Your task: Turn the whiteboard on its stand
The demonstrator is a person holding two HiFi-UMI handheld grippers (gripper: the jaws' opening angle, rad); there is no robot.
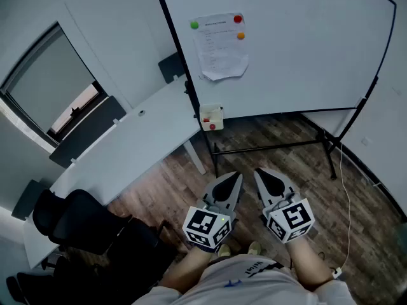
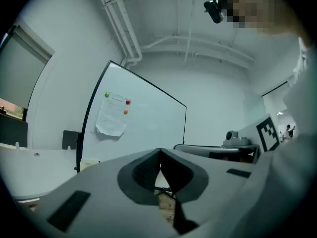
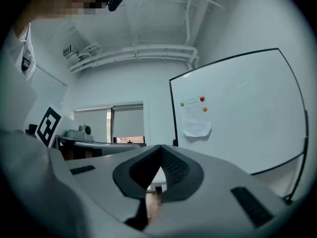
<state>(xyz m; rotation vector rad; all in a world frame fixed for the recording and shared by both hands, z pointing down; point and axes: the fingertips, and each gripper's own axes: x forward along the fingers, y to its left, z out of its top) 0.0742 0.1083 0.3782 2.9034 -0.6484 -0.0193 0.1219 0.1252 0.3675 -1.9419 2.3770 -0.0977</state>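
The whiteboard (image 1: 299, 49) stands ahead of me in its black frame, on a black stand (image 1: 273, 148) with legs on the wood floor. A paper sheet (image 1: 219, 49) is pinned to it by coloured magnets. My left gripper (image 1: 235, 178) and right gripper (image 1: 262, 173) hang side by side low in the head view, short of the stand and touching nothing. Both are shut and empty. In the left gripper view the whiteboard (image 2: 148, 128) shows beyond the left gripper (image 2: 160, 151). The right gripper view has the whiteboard (image 3: 247, 118) to the right of the right gripper (image 3: 161, 148).
A long white desk (image 1: 127, 145) runs along the left, its end close to the board's left edge. Black chairs (image 1: 82, 221) crowd the lower left. A small white box with red buttons (image 1: 211, 117) hangs at the board's lower left corner. A thin cable (image 1: 346, 189) trails over the floor at right.
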